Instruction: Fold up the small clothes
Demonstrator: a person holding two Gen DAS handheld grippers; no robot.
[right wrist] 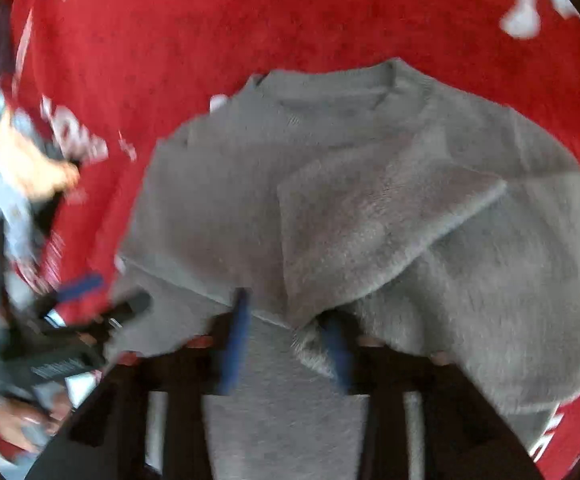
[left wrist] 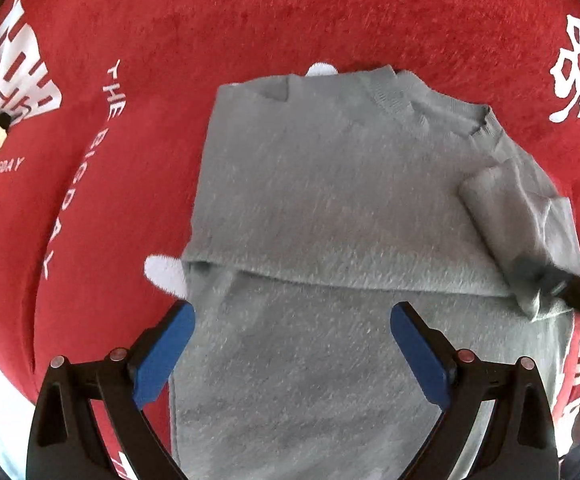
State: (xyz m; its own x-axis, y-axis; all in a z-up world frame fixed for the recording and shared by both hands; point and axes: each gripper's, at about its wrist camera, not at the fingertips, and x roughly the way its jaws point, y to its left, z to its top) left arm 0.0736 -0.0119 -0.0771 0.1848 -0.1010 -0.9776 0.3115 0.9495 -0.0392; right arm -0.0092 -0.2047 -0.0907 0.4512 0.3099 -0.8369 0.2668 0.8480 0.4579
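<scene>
A grey fuzzy sweater (left wrist: 330, 200) lies flat on a red cloth (left wrist: 249, 20), neckline at the far side. Its lower part is folded up, leaving a straight fold edge across the middle. My left gripper (left wrist: 293, 312) hovers open over the sweater's near part, with nothing between its blue pads. One sleeve (left wrist: 502, 216) is folded in across the body. In the blurred right wrist view, my right gripper (right wrist: 285, 320) stands over the sweater (right wrist: 370, 140) with its jaws apart. The cuff end of the sleeve (right wrist: 370, 232) lies loosely between them. The right gripper (left wrist: 558, 284) shows dark at the sleeve's end.
The red cloth (right wrist: 209, 40) carries white lettering (left wrist: 29, 80) and spreads out on every side of the sweater. A person's hand (right wrist: 29, 168) in a pale sleeve holds the left gripper (right wrist: 121, 292) at the left edge. Bare red cloth lies beyond the neckline.
</scene>
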